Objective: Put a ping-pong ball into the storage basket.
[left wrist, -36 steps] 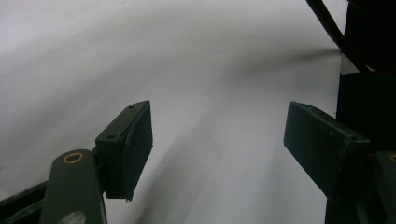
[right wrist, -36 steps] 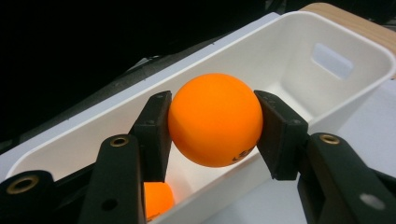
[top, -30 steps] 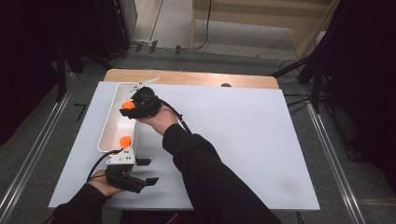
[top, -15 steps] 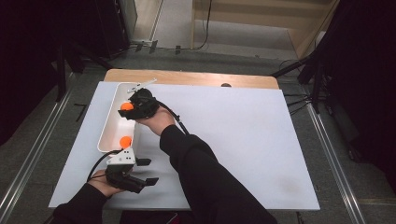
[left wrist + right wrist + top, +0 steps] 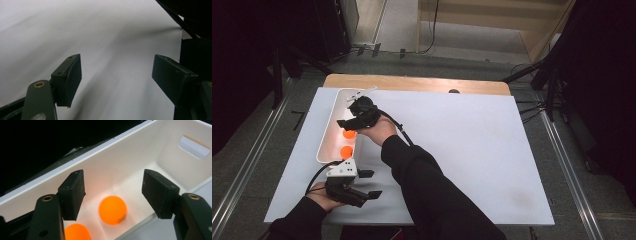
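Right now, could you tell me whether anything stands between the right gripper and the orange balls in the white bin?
Nothing visible does. The right gripper hangs over the white bin with its jaws apart and just opened, nothing between them; one orange ball lies on the floor below, a second ball beside it.

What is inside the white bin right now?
Two orange balls lie on the floor of the white bin: one ball below the open right gripper, the second ball partly cut off. The gripper hides some of the floor.

Two glossy orange balls [image 5: 349, 134] [image 5: 345, 151] lie close together inside the long white bin [image 5: 325, 142], left of centre in the high view.
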A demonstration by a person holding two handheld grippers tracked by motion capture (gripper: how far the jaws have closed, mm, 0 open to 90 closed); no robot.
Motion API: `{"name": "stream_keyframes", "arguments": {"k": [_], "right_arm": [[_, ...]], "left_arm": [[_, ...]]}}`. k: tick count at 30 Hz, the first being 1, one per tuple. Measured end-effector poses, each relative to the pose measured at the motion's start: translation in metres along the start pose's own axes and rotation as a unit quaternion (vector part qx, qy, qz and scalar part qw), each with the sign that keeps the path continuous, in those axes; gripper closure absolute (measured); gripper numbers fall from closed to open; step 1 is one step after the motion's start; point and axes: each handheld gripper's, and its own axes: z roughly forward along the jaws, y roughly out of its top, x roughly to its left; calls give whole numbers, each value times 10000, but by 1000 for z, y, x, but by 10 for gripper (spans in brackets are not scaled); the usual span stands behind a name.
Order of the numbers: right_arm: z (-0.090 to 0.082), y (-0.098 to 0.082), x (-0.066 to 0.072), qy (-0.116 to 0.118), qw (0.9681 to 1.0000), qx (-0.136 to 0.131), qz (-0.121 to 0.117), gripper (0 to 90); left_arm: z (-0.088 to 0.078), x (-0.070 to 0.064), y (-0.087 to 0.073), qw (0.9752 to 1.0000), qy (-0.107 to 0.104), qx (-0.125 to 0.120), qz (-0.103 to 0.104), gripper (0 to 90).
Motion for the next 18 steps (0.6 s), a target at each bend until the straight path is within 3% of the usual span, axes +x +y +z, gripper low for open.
{"name": "stream_keyframes", "arguments": {"k": [3, 11, 18], "right_arm": [[-2, 1, -2, 112, 9999, -39, 28, 322], [-12, 2, -6, 100, 9999, -102, 90, 308], [-25, -1, -6, 221, 9997, -105, -19, 278]], "left_arm": [[0, 1, 0, 10000, 5, -12, -27, 242], [1, 2, 1, 10000, 17, -16, -78, 242], [1, 2, -1, 10000, 31, 25, -70, 242]]}}
